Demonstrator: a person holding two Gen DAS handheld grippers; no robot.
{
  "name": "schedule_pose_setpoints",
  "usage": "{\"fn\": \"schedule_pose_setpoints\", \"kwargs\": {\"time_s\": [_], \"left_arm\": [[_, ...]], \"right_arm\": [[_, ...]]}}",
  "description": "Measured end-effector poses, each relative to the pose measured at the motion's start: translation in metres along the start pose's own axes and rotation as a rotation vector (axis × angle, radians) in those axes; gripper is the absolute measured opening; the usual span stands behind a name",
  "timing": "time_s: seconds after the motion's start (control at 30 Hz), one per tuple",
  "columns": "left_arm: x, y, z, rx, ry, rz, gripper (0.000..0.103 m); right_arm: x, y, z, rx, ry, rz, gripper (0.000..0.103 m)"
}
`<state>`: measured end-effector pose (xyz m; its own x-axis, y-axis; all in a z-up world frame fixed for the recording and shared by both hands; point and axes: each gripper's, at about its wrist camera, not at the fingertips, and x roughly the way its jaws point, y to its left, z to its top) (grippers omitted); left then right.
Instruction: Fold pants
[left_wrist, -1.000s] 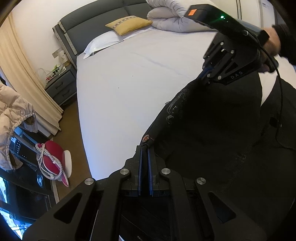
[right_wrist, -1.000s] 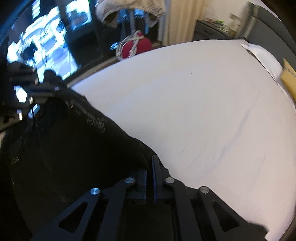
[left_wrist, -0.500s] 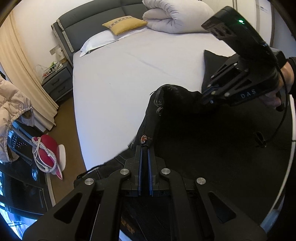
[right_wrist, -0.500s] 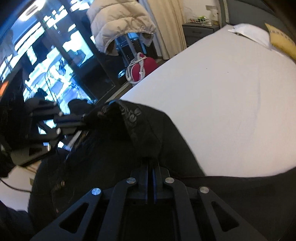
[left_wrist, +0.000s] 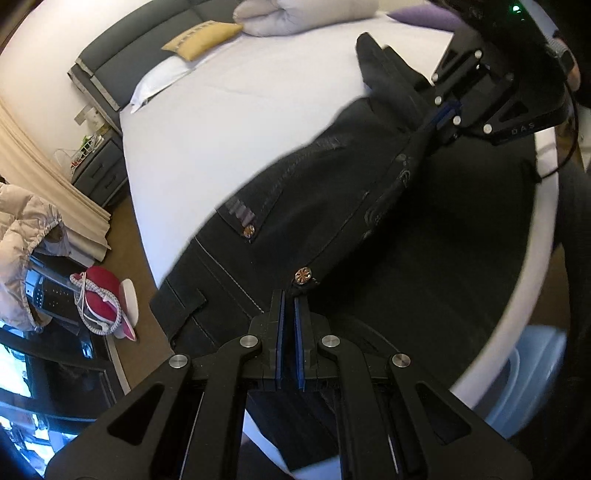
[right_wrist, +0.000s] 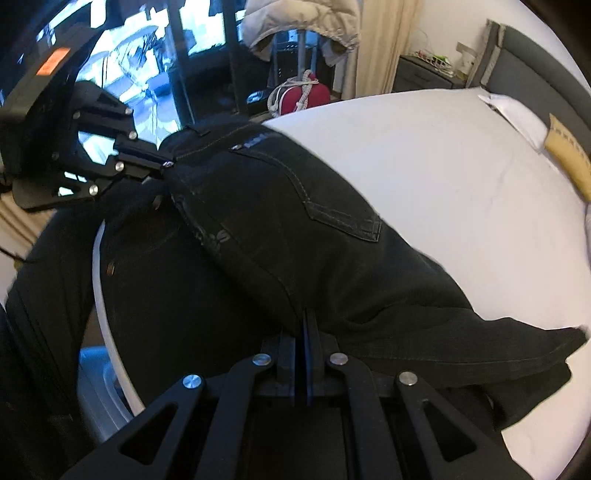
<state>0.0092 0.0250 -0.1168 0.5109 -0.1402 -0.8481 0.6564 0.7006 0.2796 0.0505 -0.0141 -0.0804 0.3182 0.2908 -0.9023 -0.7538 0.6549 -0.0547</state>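
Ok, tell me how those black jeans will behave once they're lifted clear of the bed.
Probably floppy: the jeans sag between the two pinch points. Likely fairly heavy, being thick stitched denim. The free leg end would probably dangle.

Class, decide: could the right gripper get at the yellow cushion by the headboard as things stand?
Probably not: the right gripper, jaws shut on the black denim pants, is occupied; the yellow cushion lies across open white bed.

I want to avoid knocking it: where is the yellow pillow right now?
The yellow pillow lies at the head of the bed, against the grey headboard, beside a white pillow; in the right wrist view it sits at the far right edge.
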Motion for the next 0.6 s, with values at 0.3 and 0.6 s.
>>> {"fn": "schedule_pose_setpoints", "kwargs": {"time_s": [0.3,0.6], "left_arm": [[-0.019,-0.067,-0.062,0.053,0.053,-0.038,0.003],[-0.032,-0.111,-0.092,0.092,0.073,-0.050,0.003]], "right_arm": [[0.003,0.059,-0.038,-0.163,0.066,-0.150,0.005],[0.002,0.079,-0.042,-0.183,0.073,-0.230,0.005]]}}
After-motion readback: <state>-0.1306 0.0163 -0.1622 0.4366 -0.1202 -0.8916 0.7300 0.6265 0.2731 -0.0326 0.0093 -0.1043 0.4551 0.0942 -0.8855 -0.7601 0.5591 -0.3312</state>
